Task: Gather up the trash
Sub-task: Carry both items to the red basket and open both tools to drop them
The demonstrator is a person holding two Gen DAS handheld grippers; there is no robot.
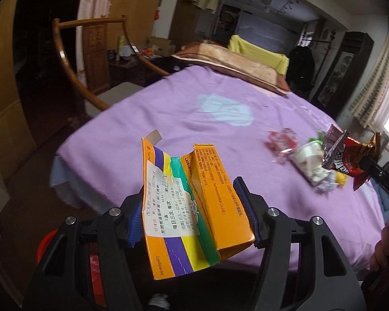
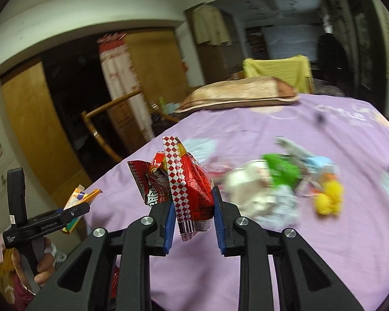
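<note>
1. Above the bed's (image 1: 147, 119) near edge, your left gripper (image 1: 194, 212) clamps the flattened orange carton (image 1: 192, 207), jaws part-open.
2. Your right gripper (image 2: 193, 207) pinches the red snack wrapper (image 2: 194, 181), jaws narrow.
3. Loose trash pile (image 2: 277, 191) lies right.

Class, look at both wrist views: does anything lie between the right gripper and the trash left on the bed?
Yes: the right gripper is shut on a red snack wrapper, which fills its jaws. The remaining trash pile lies beyond on the purple bedsheet, with nothing else visible between.

Loose wrappers and crumpled paper (image 2: 280, 189) are crowding the purple bedspread's (image 1: 168, 108) right side. Its middle is lying open. A curved wooden chair (image 1: 72, 59) is standing just beside its left edge.
</note>
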